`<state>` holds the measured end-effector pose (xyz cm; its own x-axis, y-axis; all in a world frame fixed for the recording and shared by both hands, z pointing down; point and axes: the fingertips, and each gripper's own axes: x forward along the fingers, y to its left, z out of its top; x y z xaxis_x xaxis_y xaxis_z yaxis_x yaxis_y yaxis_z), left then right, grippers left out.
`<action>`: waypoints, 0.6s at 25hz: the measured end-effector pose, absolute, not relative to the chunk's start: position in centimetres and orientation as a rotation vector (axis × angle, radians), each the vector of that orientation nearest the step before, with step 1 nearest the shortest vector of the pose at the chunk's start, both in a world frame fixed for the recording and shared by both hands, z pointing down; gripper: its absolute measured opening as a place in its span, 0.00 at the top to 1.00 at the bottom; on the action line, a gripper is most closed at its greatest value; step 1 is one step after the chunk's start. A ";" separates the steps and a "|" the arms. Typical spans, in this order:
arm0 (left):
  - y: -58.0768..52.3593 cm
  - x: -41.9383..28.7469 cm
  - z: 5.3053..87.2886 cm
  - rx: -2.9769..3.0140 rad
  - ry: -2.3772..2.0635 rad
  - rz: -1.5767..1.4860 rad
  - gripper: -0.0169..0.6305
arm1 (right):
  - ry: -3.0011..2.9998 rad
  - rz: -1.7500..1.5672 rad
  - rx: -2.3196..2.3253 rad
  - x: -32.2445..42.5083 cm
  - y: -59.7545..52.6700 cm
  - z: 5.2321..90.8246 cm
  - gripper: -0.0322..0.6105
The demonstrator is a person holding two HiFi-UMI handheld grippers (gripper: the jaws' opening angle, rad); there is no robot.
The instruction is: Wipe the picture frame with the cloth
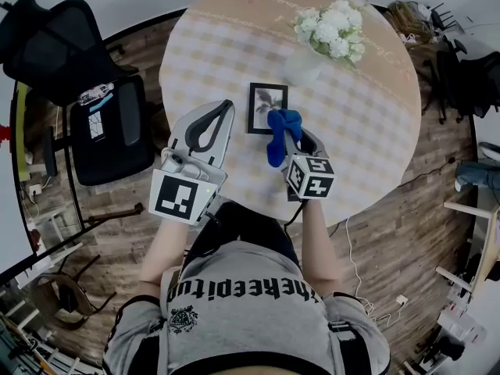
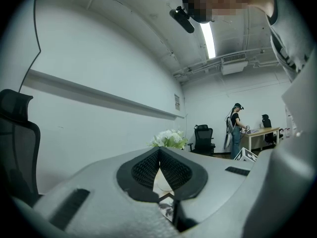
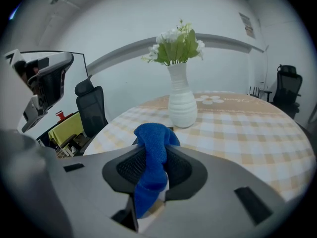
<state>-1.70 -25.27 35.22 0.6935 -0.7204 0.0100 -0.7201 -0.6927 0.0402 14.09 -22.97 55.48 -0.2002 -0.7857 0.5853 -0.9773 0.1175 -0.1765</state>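
The blue cloth (image 3: 152, 148) is clamped between the jaws of the right gripper (image 3: 157, 166). Its upper end is bunched above the jaw tips, and its lower end hangs down behind them, toward the gripper's body. The left gripper (image 2: 159, 155) is held with its jaws brought together at the tips, and nothing is gripped between them. Only a narrow gap is left lower down, through which a corner of the picture frame (image 1: 268, 108) is glimpsed. The frame is laid flat on the round table (image 1: 375, 139), which is spread with a checked covering. It is found directly ahead of the right gripper's tips and just to the right of the left gripper's tips. From the head view the cloth is seen overlapping the frame's near right corner; whether contact is made cannot be told. Farther ahead of the right gripper, beyond the frame, a white ribbed vase (image 3: 182, 103) of white flowers is stood upright. To the left of the left gripper, off the table, a black office chair (image 1: 105, 131) is seen.
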 end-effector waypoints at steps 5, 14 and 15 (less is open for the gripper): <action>-24.1 -1.3 34.1 2.883 -1.187 -0.035 0.95 | -2.089 0.693 1.771 14.4 -22.4 52.2 0.79; -22.1 -0.7 32.2 2.957 -1.132 -0.094 0.95 | -2.143 0.552 1.843 14.4 -21.0 46.6 0.79; -21.9 -0.6 32.1 2.964 -1.127 -0.099 0.95 | -2.149 0.536 1.849 14.3 -20.8 46.1 0.79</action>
<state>-0.62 -21.88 32.12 0.7457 -0.6627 -0.0695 -0.6646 -0.7471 -0.0072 14.30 -20.83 46.12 -0.1597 -0.8919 0.4231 -0.9861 0.1243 -0.1101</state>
